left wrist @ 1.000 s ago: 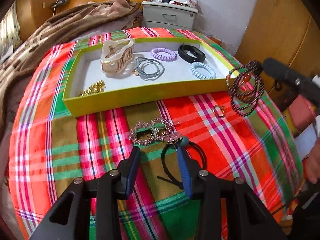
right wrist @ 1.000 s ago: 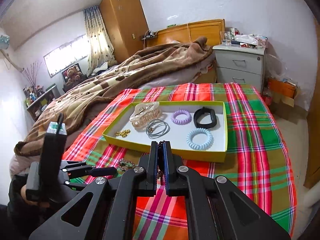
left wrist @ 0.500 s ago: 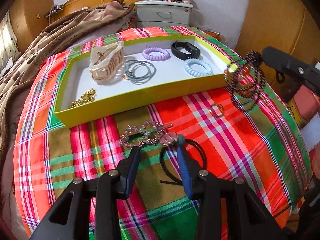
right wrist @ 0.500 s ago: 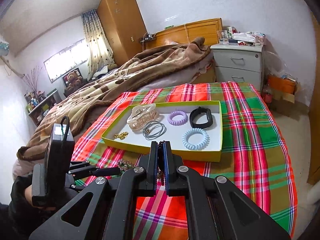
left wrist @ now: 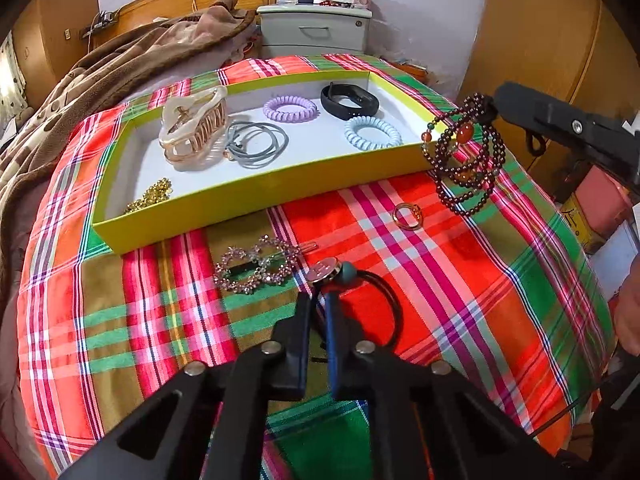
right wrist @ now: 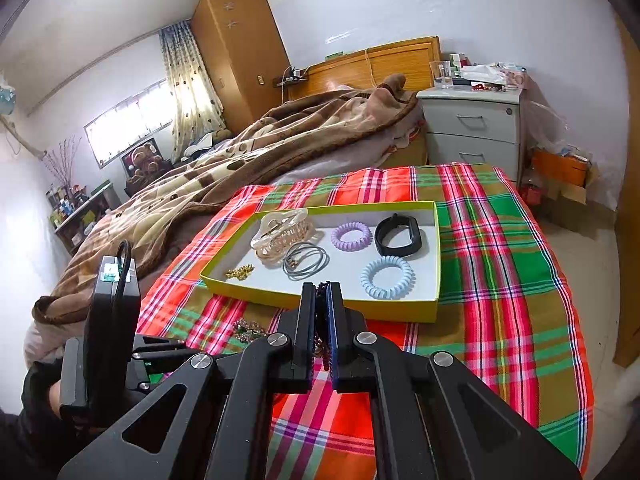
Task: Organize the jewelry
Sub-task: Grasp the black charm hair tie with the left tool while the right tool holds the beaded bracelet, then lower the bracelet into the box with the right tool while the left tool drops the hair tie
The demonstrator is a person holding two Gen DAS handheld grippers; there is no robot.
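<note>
A yellow-green tray (left wrist: 256,194) (right wrist: 400,310) on the plaid cloth holds a cream claw clip (left wrist: 192,128), grey hair ties (left wrist: 256,144), a purple coil tie (left wrist: 290,107), a black band (left wrist: 350,101), a blue coil tie (left wrist: 373,132) and a gold chain (left wrist: 150,198). My right gripper (right wrist: 321,292) is shut on a dark beaded bracelet (left wrist: 466,160), which hangs by the tray's near right corner. My left gripper (left wrist: 318,300) is shut on a black hair tie (left wrist: 384,300) with a round charm. A rhinestone clip (left wrist: 256,266) and a gold ring (left wrist: 407,216) lie on the cloth.
The plaid cloth (left wrist: 500,300) covers the end of a bed. A brown blanket (right wrist: 248,160) lies behind the tray. A grey nightstand (right wrist: 472,124) stands at the back, with wooden wardrobe doors (left wrist: 552,32) to the right.
My left gripper's jaws have closed from wide open onto the black hair tie. The right gripper still holds the beaded bracelet, near the tray's right corner.
</note>
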